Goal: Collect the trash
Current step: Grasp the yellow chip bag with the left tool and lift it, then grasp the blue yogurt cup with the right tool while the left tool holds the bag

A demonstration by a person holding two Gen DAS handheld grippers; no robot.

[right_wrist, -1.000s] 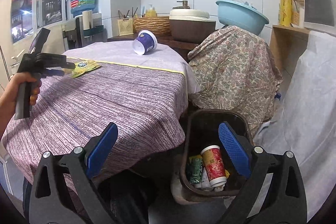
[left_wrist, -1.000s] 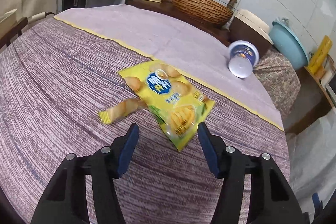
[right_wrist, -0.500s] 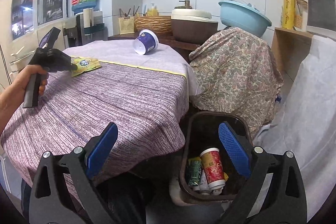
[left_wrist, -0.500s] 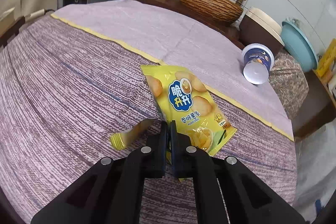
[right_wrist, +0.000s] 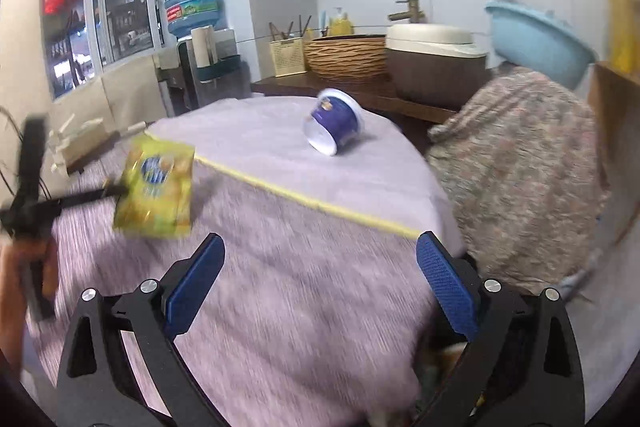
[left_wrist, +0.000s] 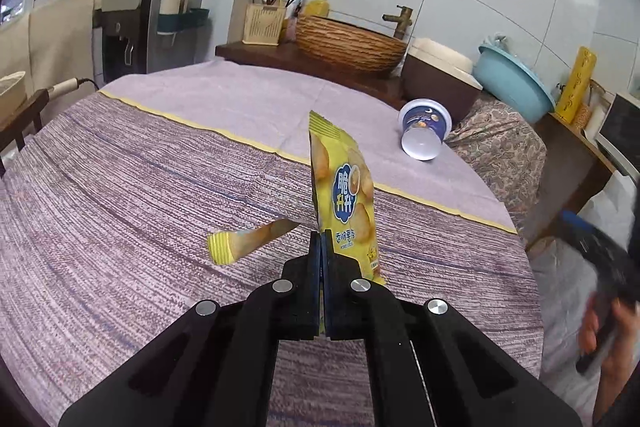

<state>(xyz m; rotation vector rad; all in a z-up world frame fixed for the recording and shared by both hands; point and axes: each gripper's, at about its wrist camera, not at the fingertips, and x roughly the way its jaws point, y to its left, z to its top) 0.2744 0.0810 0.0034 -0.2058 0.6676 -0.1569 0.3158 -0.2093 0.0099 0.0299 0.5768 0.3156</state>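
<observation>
Round table point(left_wrist: 120, 227) under a purple striped cloth with a yellow band, filling both views. Behind it, a dark wooden counter point(left_wrist: 280, 57) carrying a woven basket point(left_wrist: 352, 45), a brown-and-cream pot point(left_wrist: 440, 83) and a light blue basin point(left_wrist: 516, 87) over a paisley cover. Water dispenser point(left_wrist: 128, 27) with its blue bottle at the far left. Right gripper point(right_wrist: 320, 283) out over the near edge of the table, blue pads spread wide, nothing between them, everything around it smeared with motion blur. Left gripper point(left_wrist: 322, 255) pinched tight on the lower edge of the yellow chip bag point(left_wrist: 346, 195), the jaws having just snapped closed; bag up off the cloth and standing nearly on end in the left wrist view, hanging broadside from the fingertips in the right wrist view point(right_wrist: 156, 183). Purple instant-noodle cup point(left_wrist: 424, 133) on its side near the far right rim of the table, well apart from the bag, white bottom facing the camera. Torn-off yellow wrapper strip point(left_wrist: 248, 239) flat on the cloth just left of the closed fingers, not touching them.
</observation>
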